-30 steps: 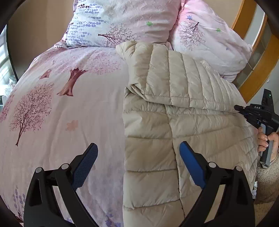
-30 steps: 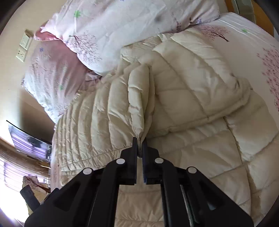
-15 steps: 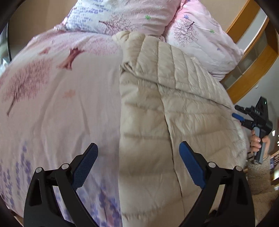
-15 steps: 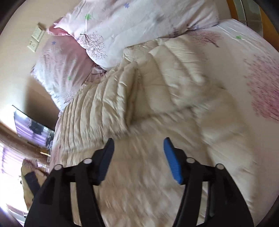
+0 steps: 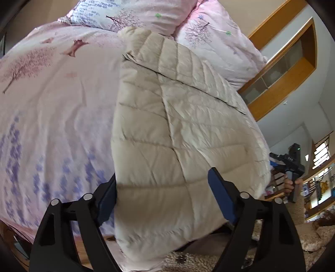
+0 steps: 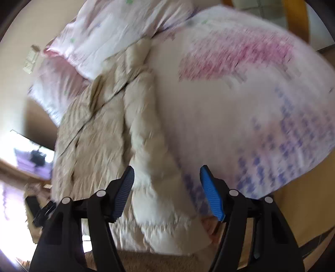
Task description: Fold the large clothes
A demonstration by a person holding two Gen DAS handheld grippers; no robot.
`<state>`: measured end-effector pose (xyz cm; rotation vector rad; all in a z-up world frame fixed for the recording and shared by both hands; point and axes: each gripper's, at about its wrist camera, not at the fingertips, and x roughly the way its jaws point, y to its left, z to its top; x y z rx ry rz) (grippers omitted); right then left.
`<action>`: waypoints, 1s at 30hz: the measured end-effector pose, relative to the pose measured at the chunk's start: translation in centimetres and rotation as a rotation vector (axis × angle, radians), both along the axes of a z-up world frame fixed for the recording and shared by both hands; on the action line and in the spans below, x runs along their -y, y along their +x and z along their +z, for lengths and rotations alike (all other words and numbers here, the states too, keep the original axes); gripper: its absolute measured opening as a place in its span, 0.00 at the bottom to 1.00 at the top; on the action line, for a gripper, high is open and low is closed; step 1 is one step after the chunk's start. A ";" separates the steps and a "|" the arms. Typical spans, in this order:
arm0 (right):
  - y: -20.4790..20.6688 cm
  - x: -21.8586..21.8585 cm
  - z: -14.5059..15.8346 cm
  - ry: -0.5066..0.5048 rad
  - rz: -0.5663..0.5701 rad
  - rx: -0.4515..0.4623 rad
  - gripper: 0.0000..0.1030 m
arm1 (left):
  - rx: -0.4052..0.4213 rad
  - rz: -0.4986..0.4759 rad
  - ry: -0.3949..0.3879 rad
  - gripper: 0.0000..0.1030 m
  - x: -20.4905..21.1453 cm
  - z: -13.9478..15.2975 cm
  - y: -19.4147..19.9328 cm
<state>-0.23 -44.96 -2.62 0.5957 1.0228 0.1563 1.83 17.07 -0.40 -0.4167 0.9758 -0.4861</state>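
A beige quilted down jacket lies lengthwise on the bed, its sides folded in, its hem hanging over the bed's near edge. It also shows, blurred, in the right wrist view. My left gripper is open, its blue pads either side of the jacket's hanging hem. My right gripper is open and empty over the jacket's lower edge; it also appears far right in the left wrist view, held in a hand.
The bed has a pink tree-print duvet and two matching pillows at the head. A wooden frame with glass stands right of the bed. Shaggy carpet lies below.
My right gripper let go of the jacket's fold, opened and drew back toward the foot of the bed. My left gripper pulled back and down to the hanging hem.
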 end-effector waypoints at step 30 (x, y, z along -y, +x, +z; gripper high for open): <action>-3.2 -6.0 -1.9 0.168 0.348 0.029 0.18 | -0.076 -0.055 -0.146 0.41 -0.2 -2.2 -3.9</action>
